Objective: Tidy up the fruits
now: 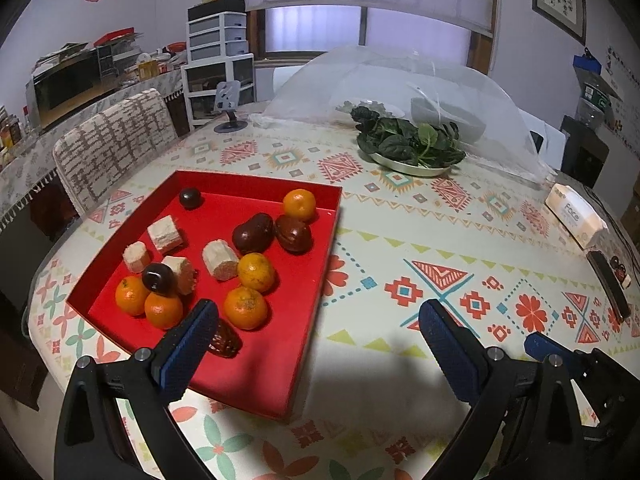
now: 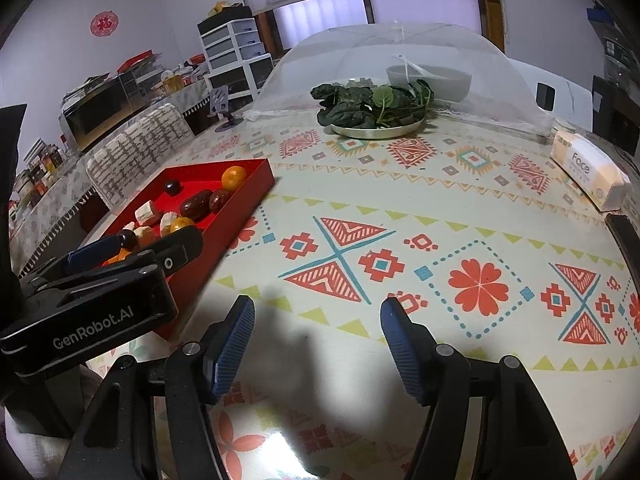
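A red tray [image 1: 304,320] lies on the patterned table at the left; it also shows in the right wrist view [image 2: 248,196]. It holds several oranges [image 1: 245,307], dark red-brown fruits [image 1: 253,232], small dark round fruits [image 1: 189,197] and pale cut pieces [image 1: 219,260]. My left gripper [image 1: 318,318] is open and empty, its left finger [image 1: 188,344] over the tray's near part beside a dark date [image 1: 224,345]. My right gripper [image 2: 318,318] is open and empty above bare tablecloth, right of the tray. The left gripper's body [image 2: 100,292] shows in the right wrist view.
A metal plate of spinach [image 1: 412,144] stands at mid-back, in front of a mesh food cover [image 1: 400,80] over a bowl. A tissue pack [image 1: 576,212] and a dark phone [image 1: 608,284] lie at the right edge. A chair [image 1: 112,144] stands at the left.
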A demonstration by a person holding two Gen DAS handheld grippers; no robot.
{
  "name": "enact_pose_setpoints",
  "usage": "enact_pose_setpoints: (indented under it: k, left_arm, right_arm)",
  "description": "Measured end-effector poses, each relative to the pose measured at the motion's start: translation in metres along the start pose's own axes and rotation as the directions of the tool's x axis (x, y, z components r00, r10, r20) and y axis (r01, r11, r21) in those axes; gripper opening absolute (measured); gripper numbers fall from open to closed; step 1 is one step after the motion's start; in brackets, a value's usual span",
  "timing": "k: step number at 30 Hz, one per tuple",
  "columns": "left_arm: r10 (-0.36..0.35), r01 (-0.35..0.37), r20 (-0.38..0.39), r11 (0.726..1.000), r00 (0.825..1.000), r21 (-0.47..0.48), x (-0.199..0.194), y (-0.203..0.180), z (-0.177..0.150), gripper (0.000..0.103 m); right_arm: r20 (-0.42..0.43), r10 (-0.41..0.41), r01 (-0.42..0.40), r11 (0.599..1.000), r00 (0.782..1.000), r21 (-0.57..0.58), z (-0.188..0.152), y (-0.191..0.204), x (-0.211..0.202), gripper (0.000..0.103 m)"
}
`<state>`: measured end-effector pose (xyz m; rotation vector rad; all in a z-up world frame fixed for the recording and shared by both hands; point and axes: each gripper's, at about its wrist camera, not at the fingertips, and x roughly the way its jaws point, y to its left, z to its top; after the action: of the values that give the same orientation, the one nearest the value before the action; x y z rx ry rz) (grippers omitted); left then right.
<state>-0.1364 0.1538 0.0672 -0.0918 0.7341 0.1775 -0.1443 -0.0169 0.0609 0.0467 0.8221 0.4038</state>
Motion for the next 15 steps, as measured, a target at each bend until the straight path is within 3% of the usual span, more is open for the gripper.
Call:
enact_pose_setpoints:
  k: [3,4,7,8,10,12,15]
  left_arm:
    - [0.11,-0.112,0.103,0.994,0.989,0.013,-0.016,-0.001,0.001,0.1]
    - [0.169,-0.172,0.182,0.985,0.969,0.005,-0.03,-0.002,0.001,0.1]
    - [0.261,-0.262,0.349,0.964,0.9,-0.045,-0.067,0.0,0.003,0.103]
    - [0.276,-0.273,0.4,0.96,0.874,-0.067,-0.08,0.002,0.002,0.103]
    - [0.27,-0.252,0.453,0.962,0.849,-0.102,-0.092,0.01,-0.003,0.103]
    - [0.257,-0.225,0.454,0.966,0.853,-0.125,-0.091,0.019,-0.004,0.103]
    - [0.208,-0.175,0.404,0.977,0.891,-0.119,-0.08,0.029,-0.001,0.103]
  right_arm:
    - [0.003,0.001,-0.001,1.0,1.0,-0.001,0.0,0.0,0.0,0.07]
    - [0.007,0.003,-0.003,1.0,1.0,-0.001,0.0,0.0,-0.001,0.071]
    - [0.022,0.011,-0.011,1.0,1.0,-0.01,0.001,0.002,-0.005,0.071]
    - [0.028,0.014,-0.014,1.0,0.999,-0.014,0.001,0.003,-0.006,0.071]
    - [0.041,0.025,-0.024,0.999,0.999,-0.026,0.001,0.007,-0.008,0.071]
    - [0.046,0.033,-0.031,0.999,0.998,-0.038,0.001,0.01,-0.009,0.071]
    - [0.044,0.042,-0.039,0.997,0.998,-0.068,-0.001,0.019,-0.008,0.072]
